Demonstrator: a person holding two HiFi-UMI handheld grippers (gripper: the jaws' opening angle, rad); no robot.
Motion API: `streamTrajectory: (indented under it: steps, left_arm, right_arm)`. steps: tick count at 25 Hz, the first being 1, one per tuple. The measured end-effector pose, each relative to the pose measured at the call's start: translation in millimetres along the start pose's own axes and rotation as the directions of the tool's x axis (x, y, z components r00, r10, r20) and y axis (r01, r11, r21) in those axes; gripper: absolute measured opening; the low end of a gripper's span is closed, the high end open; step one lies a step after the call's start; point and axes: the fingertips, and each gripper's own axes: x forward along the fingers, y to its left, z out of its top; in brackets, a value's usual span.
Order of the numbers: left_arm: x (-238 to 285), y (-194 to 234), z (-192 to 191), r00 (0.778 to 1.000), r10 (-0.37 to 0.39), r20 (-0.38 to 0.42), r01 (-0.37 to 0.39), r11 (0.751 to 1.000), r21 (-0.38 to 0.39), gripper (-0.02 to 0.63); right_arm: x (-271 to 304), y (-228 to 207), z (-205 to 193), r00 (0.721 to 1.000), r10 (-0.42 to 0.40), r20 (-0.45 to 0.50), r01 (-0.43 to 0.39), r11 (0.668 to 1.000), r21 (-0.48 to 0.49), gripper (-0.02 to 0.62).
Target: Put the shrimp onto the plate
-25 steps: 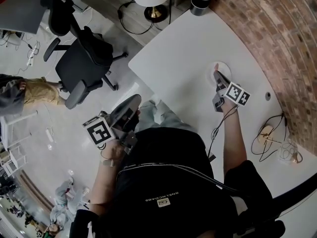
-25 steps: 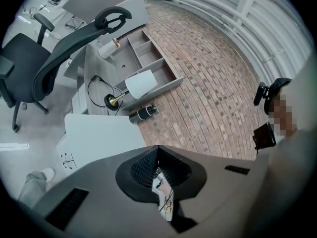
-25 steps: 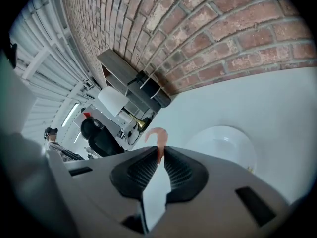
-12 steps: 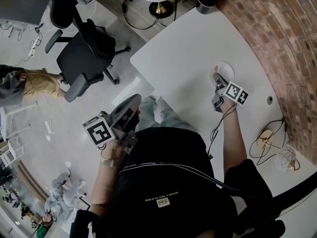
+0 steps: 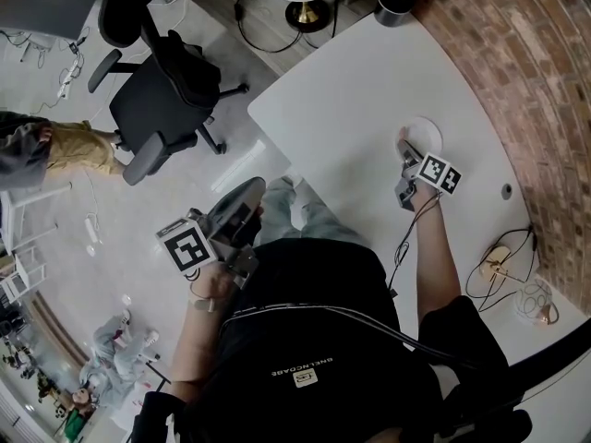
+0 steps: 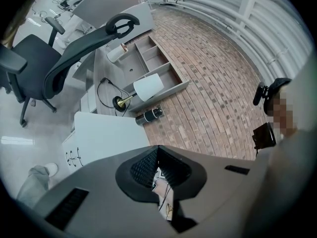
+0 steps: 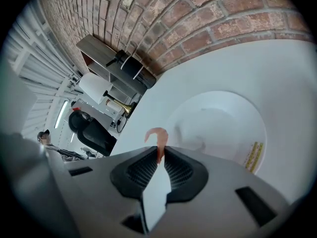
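Now, right gripper [image 7: 159, 155]: jaws pinching shrimp [image 7: 156, 137], its length running 6 to 12.
Plate [image 7: 257, 133]: lying at 2 o'clock, just beyond the jaws.
Left gripper [image 6: 158, 151]: jaws closed, empty, hanging off-table.

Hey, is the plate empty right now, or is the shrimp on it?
Empty. The white plate shows only bare surface, and the shrimp is pinched between the jaws of the right gripper, by the plate's rim.
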Motion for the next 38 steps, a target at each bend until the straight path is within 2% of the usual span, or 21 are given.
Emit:
streamTrajectory:
  steps: [18,38]
  left_arm:
    - [-1.7,3.2,-3.1,1.0,0.017,-0.006,-0.017,1.0,-0.001,0.005]
    - [-0.7,-1.1,-3.6,1.0,-0.005,0.004,0.005,1.0,-0.003,0.005]
  right_arm:
    - [3.6,-11.7,-6.7,0.999,-0.032,-0.025,0.034,0.996,0.08,0.043]
    - [-1.1,-12.6,-4.2,1.0,-0.013,-0.009,0.014,0.995,0.097,0.043]
